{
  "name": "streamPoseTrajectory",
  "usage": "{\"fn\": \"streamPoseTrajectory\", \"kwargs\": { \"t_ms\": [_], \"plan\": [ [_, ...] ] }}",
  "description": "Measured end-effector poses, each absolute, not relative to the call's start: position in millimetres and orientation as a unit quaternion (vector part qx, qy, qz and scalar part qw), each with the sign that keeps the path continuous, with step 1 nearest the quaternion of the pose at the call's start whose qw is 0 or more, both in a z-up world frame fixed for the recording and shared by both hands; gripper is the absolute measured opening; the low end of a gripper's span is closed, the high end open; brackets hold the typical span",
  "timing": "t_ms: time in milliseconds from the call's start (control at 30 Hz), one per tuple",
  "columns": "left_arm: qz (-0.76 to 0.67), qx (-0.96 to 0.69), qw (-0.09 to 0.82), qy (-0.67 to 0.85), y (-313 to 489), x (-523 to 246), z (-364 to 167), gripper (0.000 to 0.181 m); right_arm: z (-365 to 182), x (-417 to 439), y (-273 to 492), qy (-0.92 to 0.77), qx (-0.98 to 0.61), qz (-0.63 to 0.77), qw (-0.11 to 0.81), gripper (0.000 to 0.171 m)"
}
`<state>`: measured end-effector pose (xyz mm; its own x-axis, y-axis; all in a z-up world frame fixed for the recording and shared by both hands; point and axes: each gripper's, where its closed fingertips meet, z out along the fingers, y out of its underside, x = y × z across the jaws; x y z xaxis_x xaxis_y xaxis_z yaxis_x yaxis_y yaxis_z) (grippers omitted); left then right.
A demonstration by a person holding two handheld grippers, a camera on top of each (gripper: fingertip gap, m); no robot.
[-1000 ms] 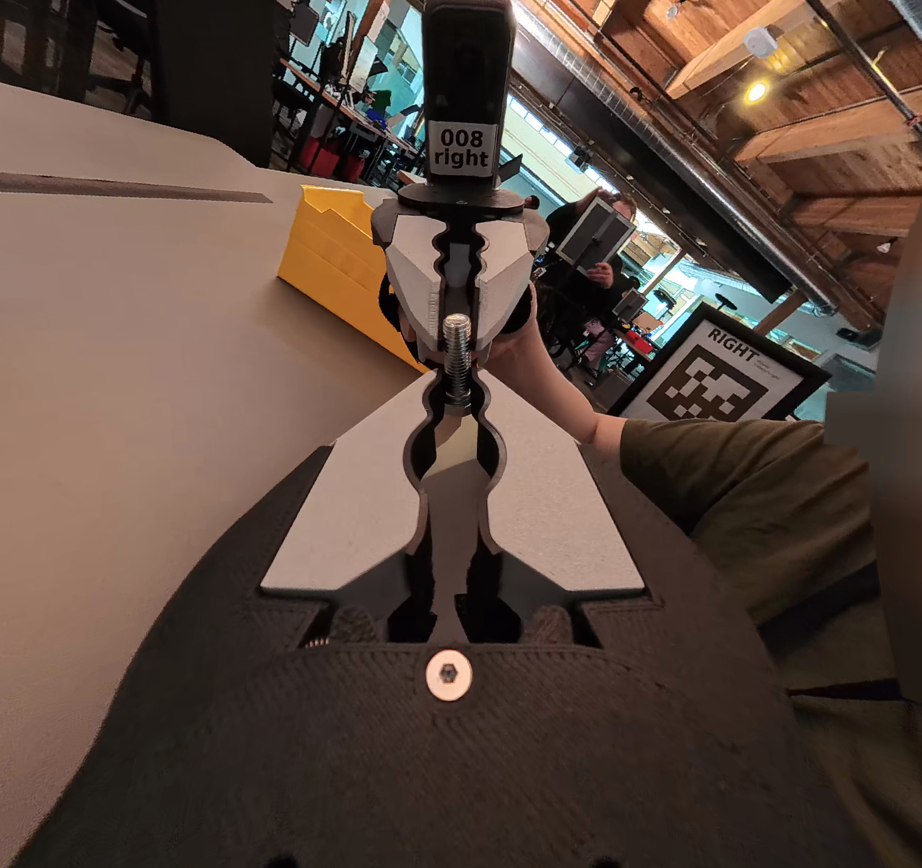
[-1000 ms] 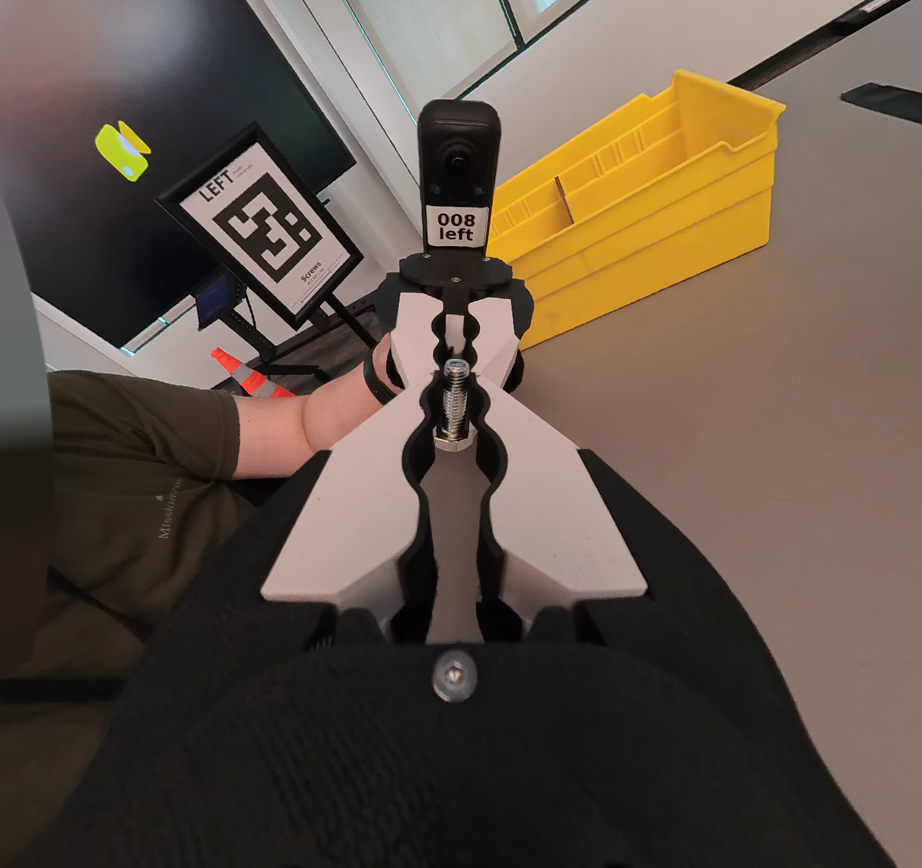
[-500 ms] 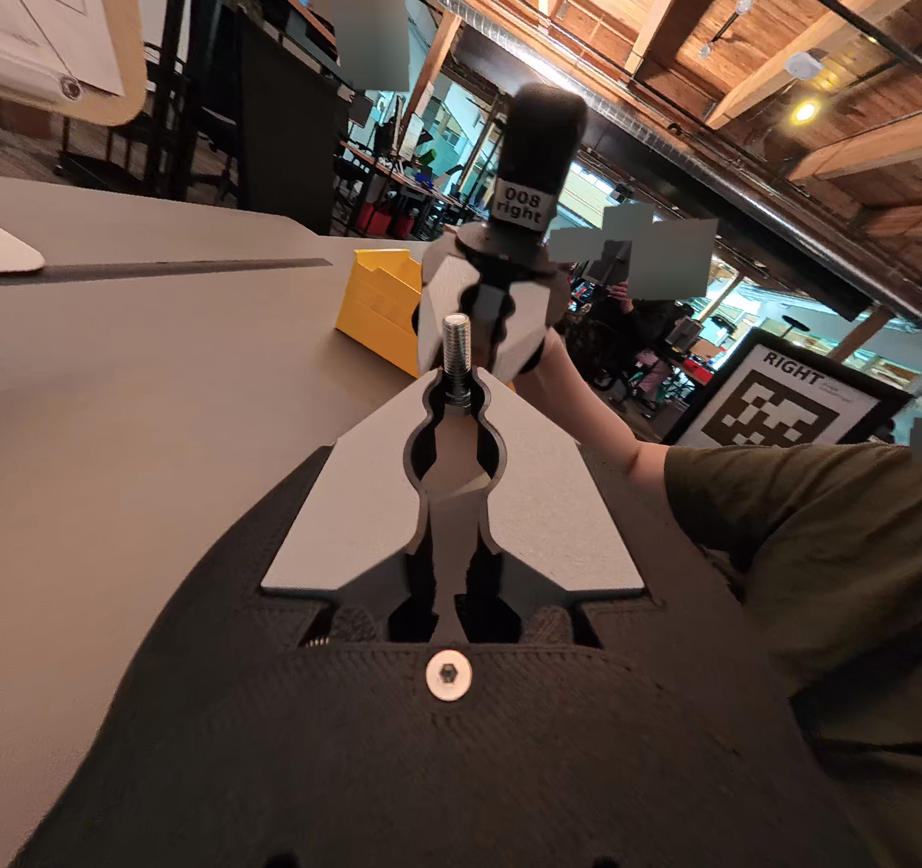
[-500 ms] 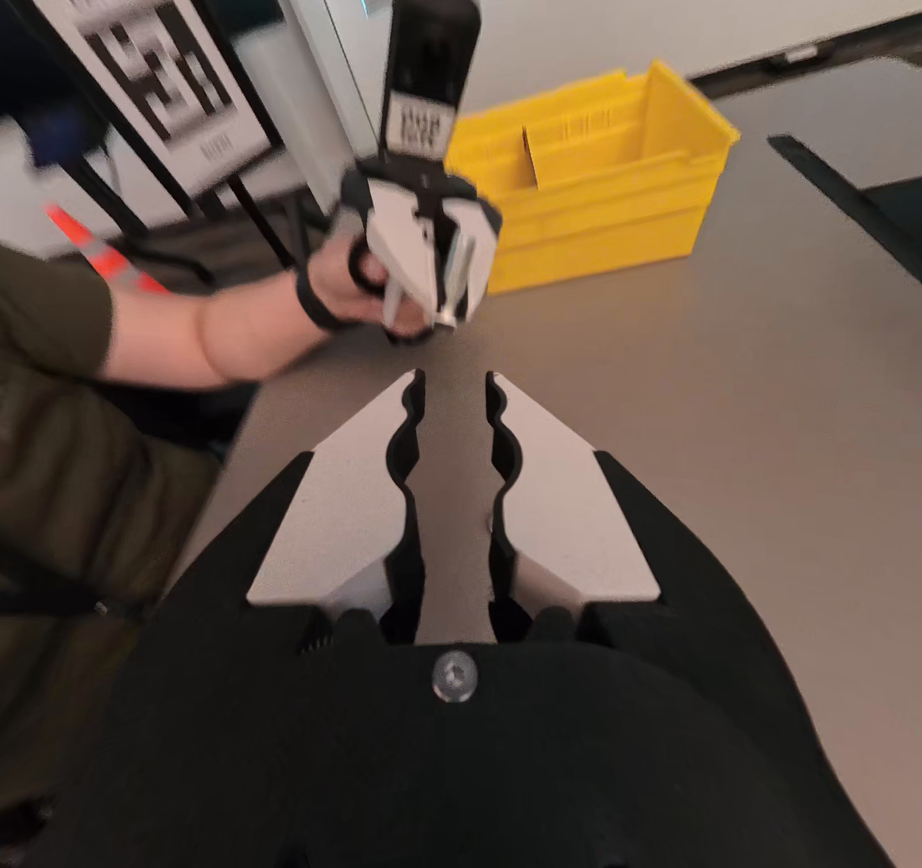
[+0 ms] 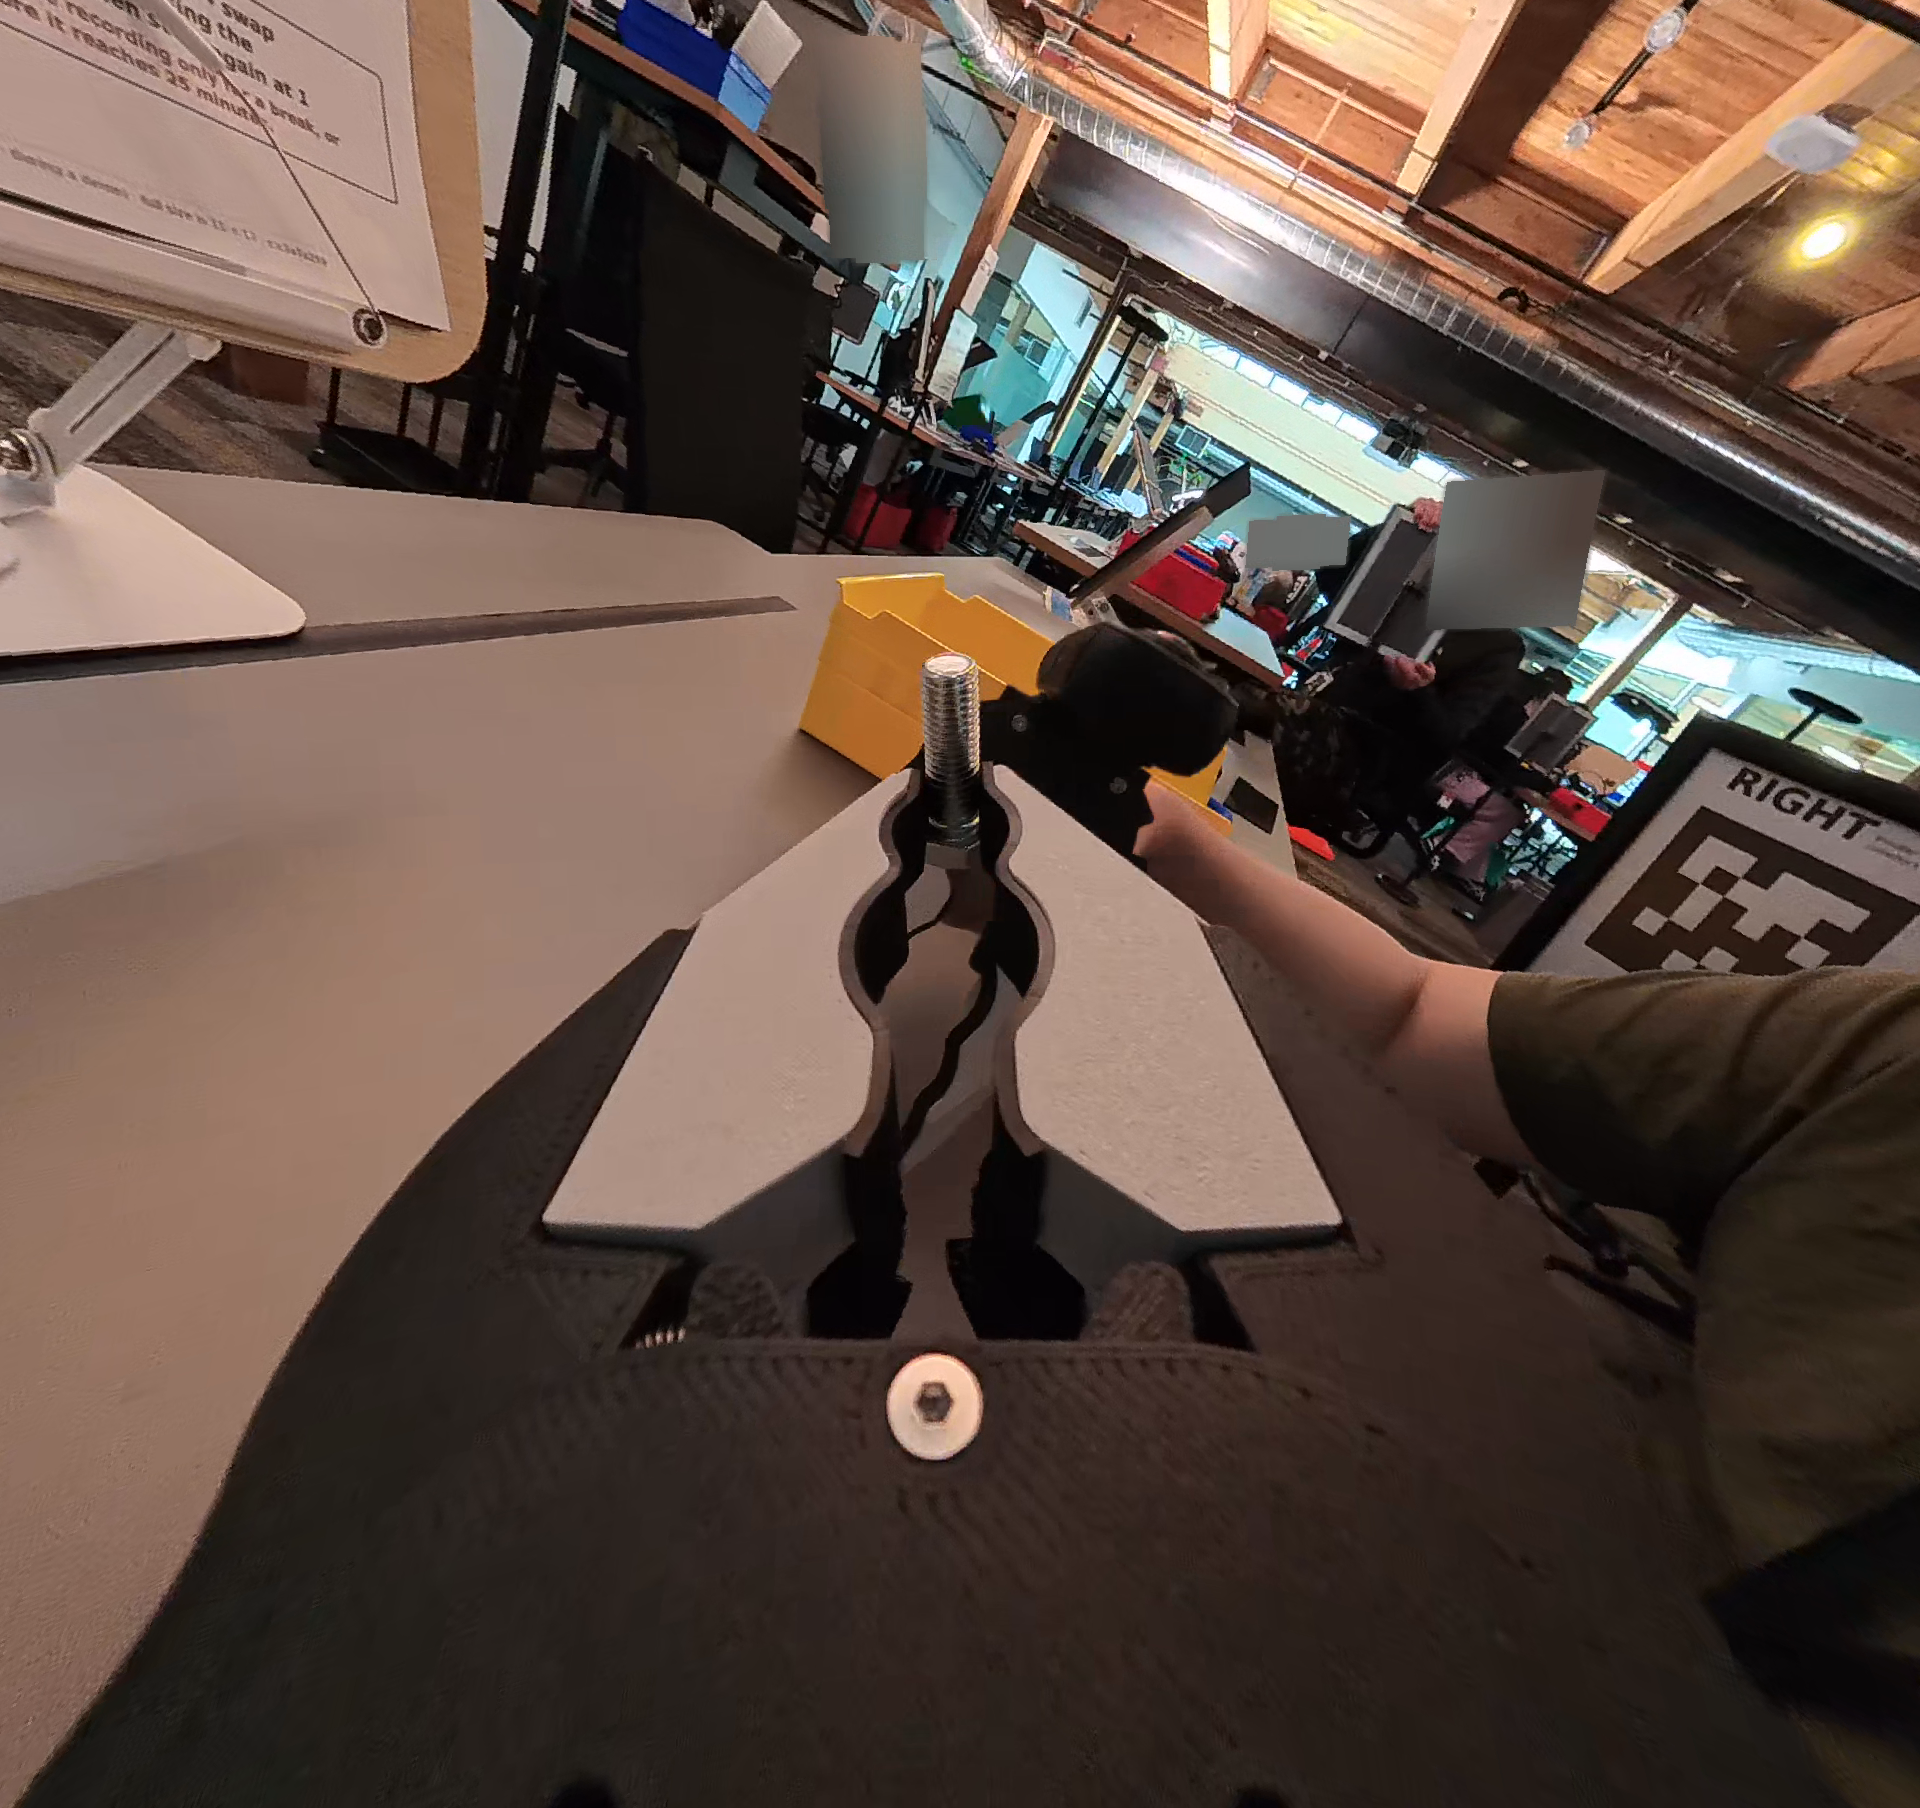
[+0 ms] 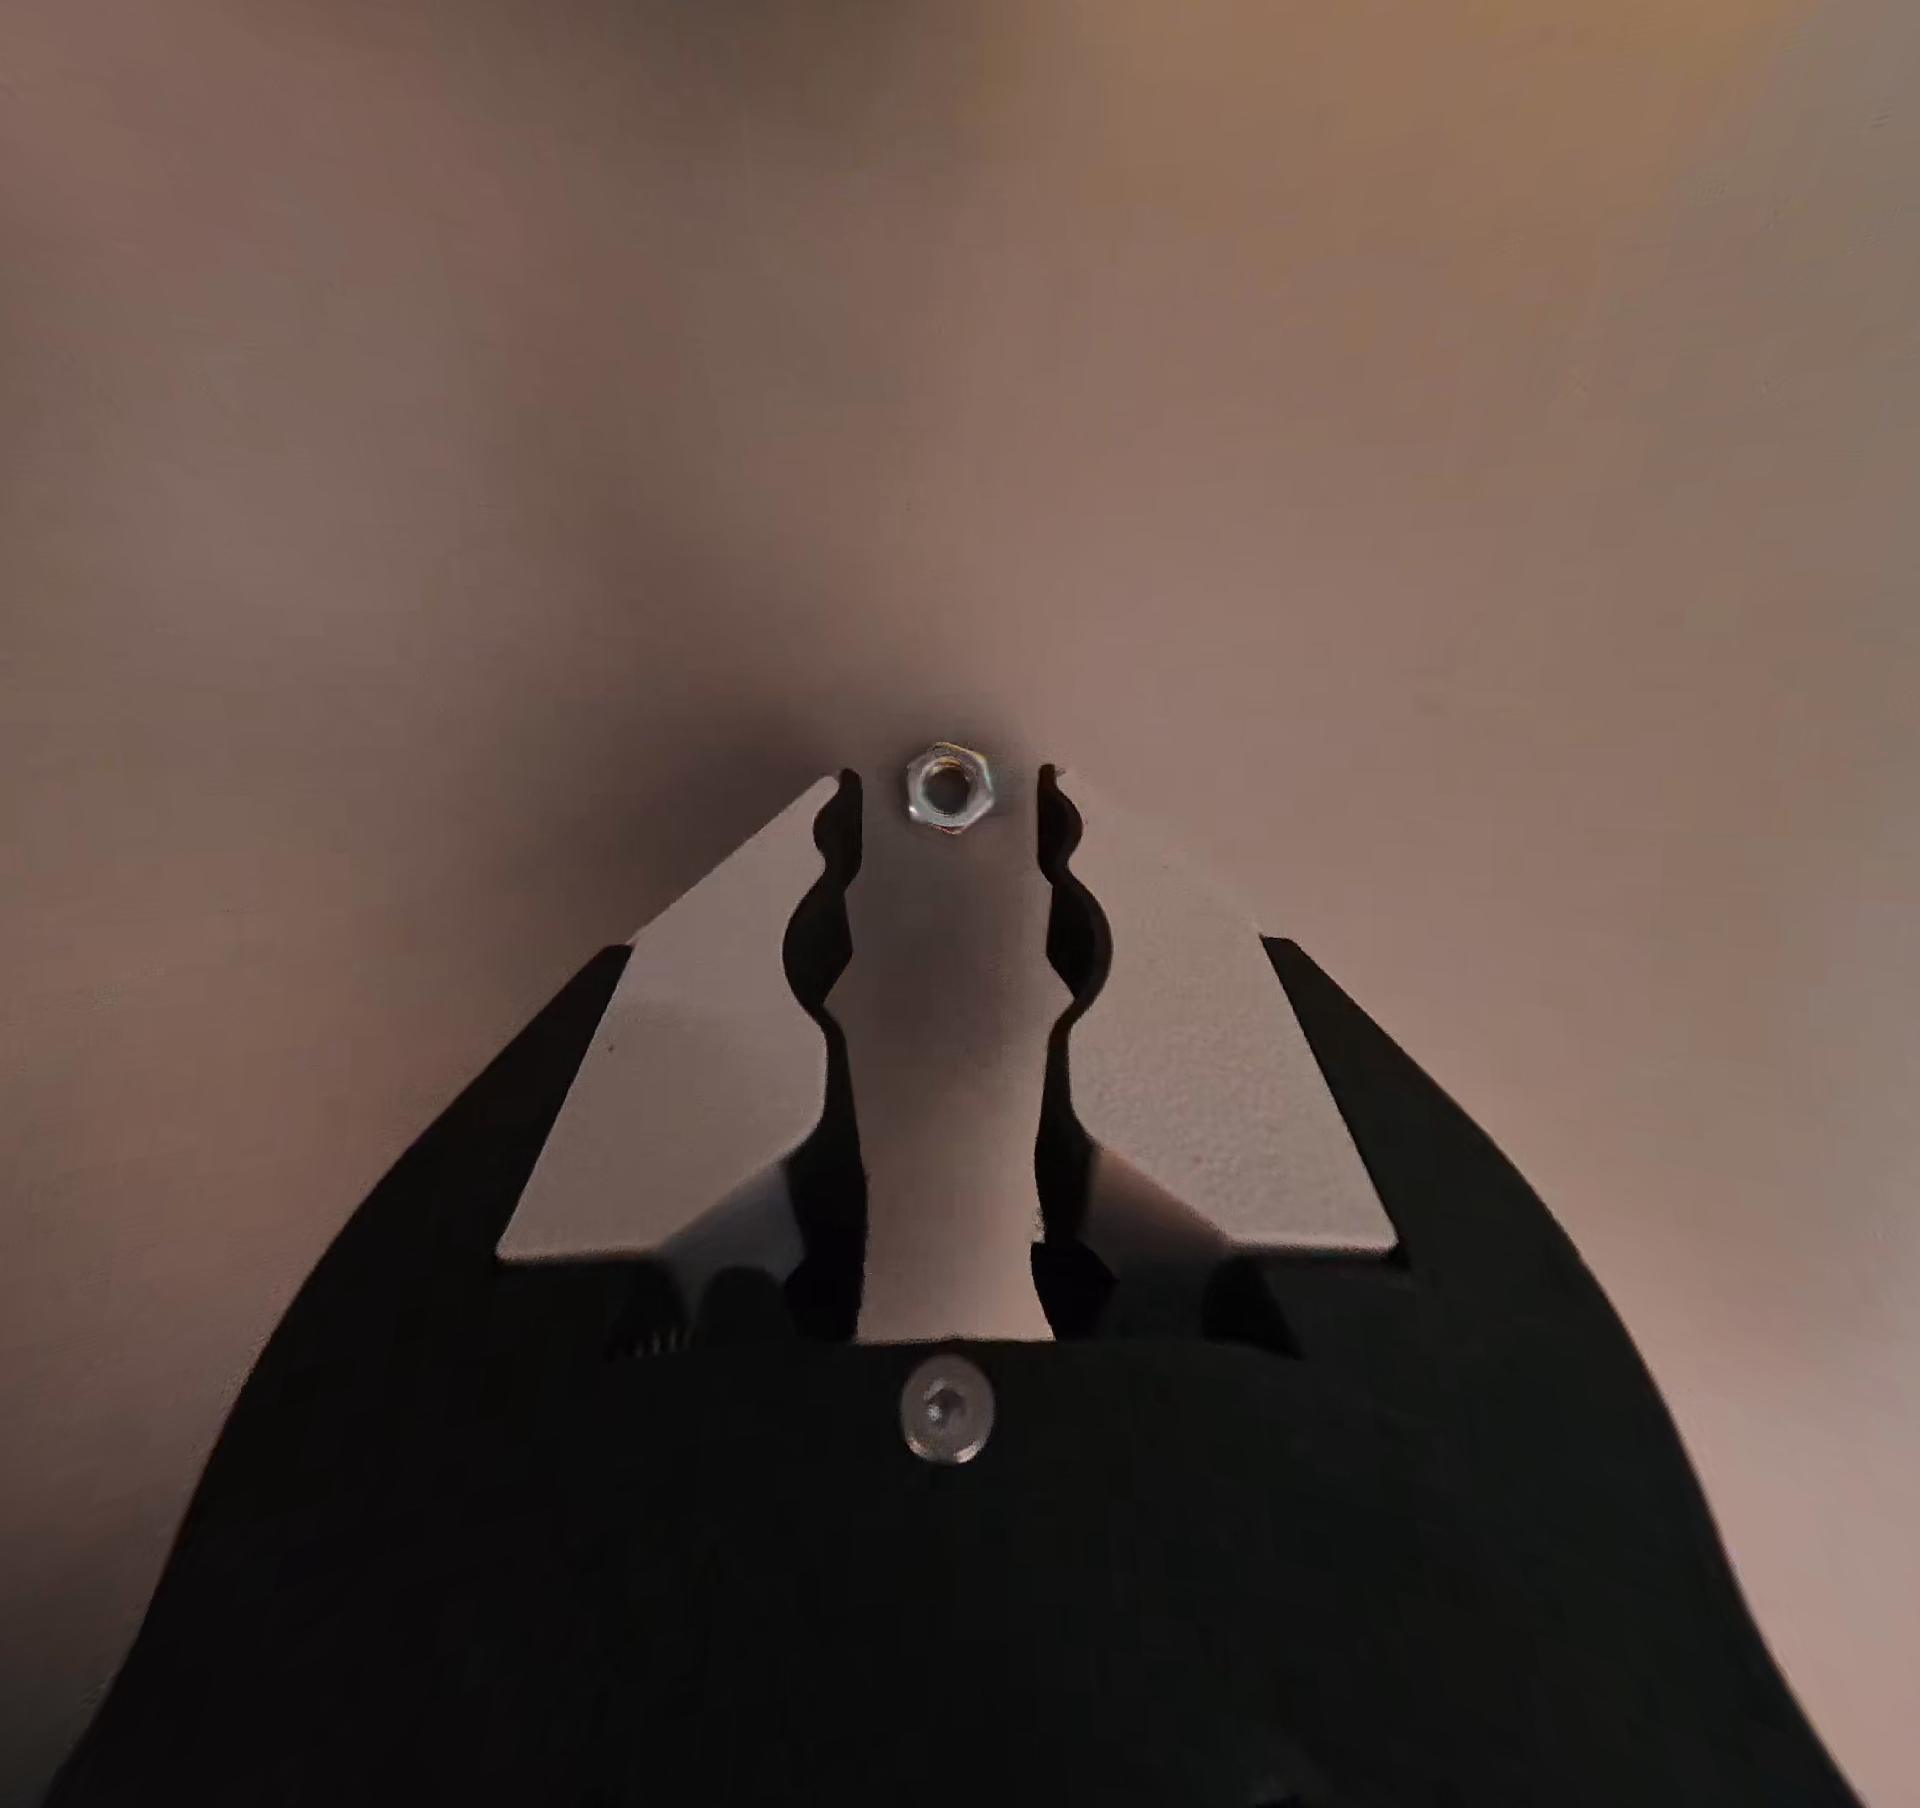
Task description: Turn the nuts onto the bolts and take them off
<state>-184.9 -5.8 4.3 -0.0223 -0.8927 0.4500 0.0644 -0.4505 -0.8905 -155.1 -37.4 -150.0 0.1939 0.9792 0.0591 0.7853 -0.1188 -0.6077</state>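
Observation:
My left gripper point(image 5: 951, 802) is shut on a silver bolt point(image 5: 948, 719). The bolt's head end sits between the fingertips and its thread sticks up past them. My right gripper point(image 6: 951, 784) is open and points straight down at the grey table point(image 6: 935, 408). A small hex nut point(image 6: 948, 788) lies flat on the table between its fingertips, touching neither. In the left wrist view the right gripper's black body point(image 5: 1122, 730) shows just behind the bolt, held low over the table by a hand.
A yellow bin point(image 5: 883, 657) stands on the table behind the bolt. A white stand base point(image 5: 135, 584) carrying a paper sign point(image 5: 208, 96) is at the far left. A framed black-and-white marker board point(image 5: 1745, 896) stands to the right. A person's arm point(image 5: 1351, 1010) reaches across. The left gripper's tips are roughly 15 centimetres from the right gripper's.
The right gripper opened, left the bolt, and swung down over the table, where a nut now lies between its fingers. The left gripper kept the bolt and turned leftward.

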Motion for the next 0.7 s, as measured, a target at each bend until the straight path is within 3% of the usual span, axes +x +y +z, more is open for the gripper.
{"fn": "streamPoseTrajectory", "kwargs": {
  "t_ms": [267, 700],
  "plan": [
    [-0.614, -0.585, 0.386, 0.363, -6.8, -184.4, 3.1, 0.007, -156.1, -153.2, -36.5, -0.643, -0.703, 0.156, 0.262, 0.026],
    [-0.609, -0.578, 0.384, 0.384, -14.3, -185.9, 9.8, 0.007, -157.3, -149.0, -33.7, -0.727, -0.654, 0.034, 0.205, 0.027]
  ]
}}
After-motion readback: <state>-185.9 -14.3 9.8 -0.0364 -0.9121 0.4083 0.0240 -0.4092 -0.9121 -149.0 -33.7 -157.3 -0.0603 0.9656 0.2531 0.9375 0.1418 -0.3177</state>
